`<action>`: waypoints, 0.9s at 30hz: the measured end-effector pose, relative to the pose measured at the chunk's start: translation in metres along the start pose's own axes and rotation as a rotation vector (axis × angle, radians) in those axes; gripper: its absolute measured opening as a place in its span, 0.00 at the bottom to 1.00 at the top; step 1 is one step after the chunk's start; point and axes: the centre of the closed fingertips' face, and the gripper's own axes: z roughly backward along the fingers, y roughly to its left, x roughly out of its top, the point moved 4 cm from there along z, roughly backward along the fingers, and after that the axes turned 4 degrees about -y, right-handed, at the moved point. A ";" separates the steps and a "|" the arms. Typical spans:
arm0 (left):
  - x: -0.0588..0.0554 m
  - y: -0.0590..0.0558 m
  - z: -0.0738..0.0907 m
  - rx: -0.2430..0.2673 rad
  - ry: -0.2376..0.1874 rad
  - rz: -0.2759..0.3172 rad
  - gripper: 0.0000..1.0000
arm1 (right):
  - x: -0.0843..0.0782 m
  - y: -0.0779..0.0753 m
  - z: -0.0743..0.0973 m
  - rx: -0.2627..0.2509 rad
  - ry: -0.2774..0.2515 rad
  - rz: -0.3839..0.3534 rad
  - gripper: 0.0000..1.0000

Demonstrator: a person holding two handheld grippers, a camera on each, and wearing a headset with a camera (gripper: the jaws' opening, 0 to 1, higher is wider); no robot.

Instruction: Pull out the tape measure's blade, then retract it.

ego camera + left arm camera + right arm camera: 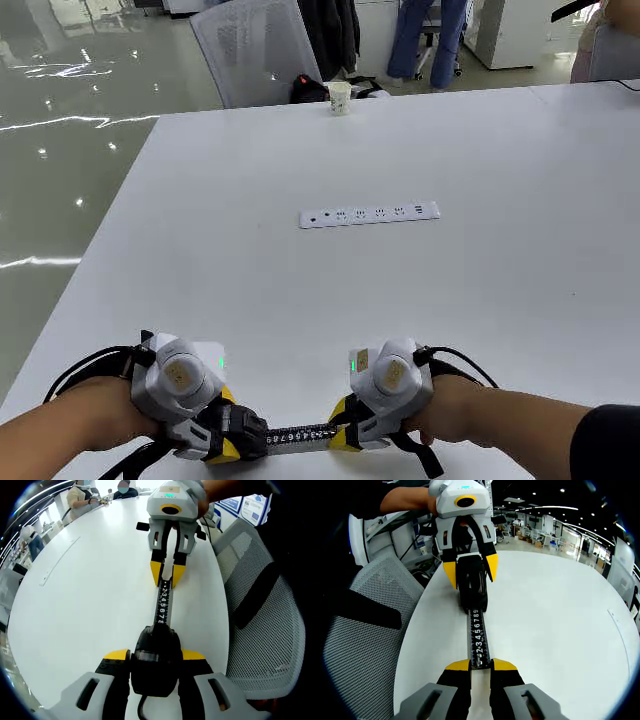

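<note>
While your left gripper (152,656) clamps the tape measure (156,669) and right gripper (480,666) pinches the blade (477,632), probably at its very tip, pull straight and level.

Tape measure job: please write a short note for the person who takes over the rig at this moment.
Left gripper: shut on the tape measure case, at the near edge of the table.
Right gripper: shut on the tip of the blade.
Done: blade pulled out a short way, stretched between the two grippers.
Left: pull further if needed, then let the blade retract.
</note>
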 end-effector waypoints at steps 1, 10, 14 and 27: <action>0.000 0.000 0.000 0.001 -0.001 0.001 0.31 | 0.000 0.000 0.000 0.000 0.001 0.000 0.10; 0.001 0.000 -0.001 0.003 0.004 -0.004 0.31 | -0.003 0.001 0.005 0.000 0.001 -0.004 0.10; 0.000 0.000 -0.001 0.003 0.003 -0.004 0.31 | -0.005 0.001 0.007 -0.004 0.000 -0.008 0.10; 0.001 -0.001 -0.002 0.009 -0.003 -0.003 0.31 | -0.009 0.000 0.012 -0.010 -0.002 -0.012 0.10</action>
